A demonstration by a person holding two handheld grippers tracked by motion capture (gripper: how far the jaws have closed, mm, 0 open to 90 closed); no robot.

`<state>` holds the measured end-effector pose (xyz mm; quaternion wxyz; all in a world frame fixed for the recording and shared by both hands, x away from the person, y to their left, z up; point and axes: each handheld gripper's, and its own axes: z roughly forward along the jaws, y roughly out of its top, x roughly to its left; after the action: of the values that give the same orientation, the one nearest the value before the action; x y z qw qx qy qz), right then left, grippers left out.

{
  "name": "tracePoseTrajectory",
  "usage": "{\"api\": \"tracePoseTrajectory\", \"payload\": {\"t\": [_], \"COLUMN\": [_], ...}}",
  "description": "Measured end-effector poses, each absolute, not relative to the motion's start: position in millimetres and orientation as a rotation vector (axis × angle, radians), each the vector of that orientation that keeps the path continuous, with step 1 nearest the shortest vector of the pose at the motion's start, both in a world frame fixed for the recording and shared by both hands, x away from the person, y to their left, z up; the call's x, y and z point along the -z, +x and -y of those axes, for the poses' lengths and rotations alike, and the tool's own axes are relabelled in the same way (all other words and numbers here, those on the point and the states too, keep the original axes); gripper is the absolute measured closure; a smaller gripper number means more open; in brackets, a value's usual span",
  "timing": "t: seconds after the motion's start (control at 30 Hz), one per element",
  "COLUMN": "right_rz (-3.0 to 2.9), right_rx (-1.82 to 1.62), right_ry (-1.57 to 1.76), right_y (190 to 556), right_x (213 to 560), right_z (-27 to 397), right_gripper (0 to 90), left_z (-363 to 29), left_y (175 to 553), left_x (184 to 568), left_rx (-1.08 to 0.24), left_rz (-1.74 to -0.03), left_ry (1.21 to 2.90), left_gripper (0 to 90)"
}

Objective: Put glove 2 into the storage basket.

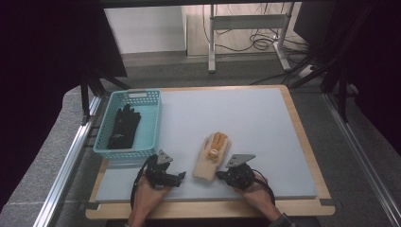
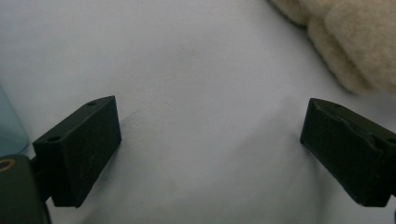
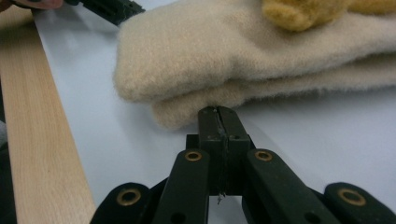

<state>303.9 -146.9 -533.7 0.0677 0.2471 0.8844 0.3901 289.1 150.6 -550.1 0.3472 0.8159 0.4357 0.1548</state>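
Glove: a cream fleece glove (image 1: 211,160) with tan-yellow fingers lies flat on the pale grey table mat (image 1: 265,123), between the two grippers.
Right gripper (image 3: 218,113): jaws pressed together, nothing between them; tips at the edge of the glove's cuff.
Left gripper (image 2: 210,140): jaws wide apart over bare mat, glove just beside.
Basket: a teal plastic basket (image 1: 152,124) holds a black glove (image 1: 124,126), at the mat's left.

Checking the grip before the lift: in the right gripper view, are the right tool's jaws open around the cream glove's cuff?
No. The right tool has its jaws pressed together, tips at the edge of the cream glove, with no fabric visibly between them.
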Motion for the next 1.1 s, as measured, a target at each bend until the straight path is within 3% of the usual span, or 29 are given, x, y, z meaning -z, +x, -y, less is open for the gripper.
{"api": "tracePoseTrajectory", "payload": {"t": [0.93, 1.1], "right_rz": [-2.622, -2.630], "right_rx": [-1.145, -1.148], "right_ry": [0.702, 0.700], "right_y": [323, 320], "right_x": [536, 535], "right_z": [100, 101], "right_gripper": [87.8, 80.1], "left_z": [-159, -160], "left_y": [285, 285], "left_x": [551, 551], "left_rx": [-0.402, -0.399], "left_rz": [-1.127, -1.126], "left_ry": [2.118, 2.114], "left_gripper": [4.7, 4.6]}}
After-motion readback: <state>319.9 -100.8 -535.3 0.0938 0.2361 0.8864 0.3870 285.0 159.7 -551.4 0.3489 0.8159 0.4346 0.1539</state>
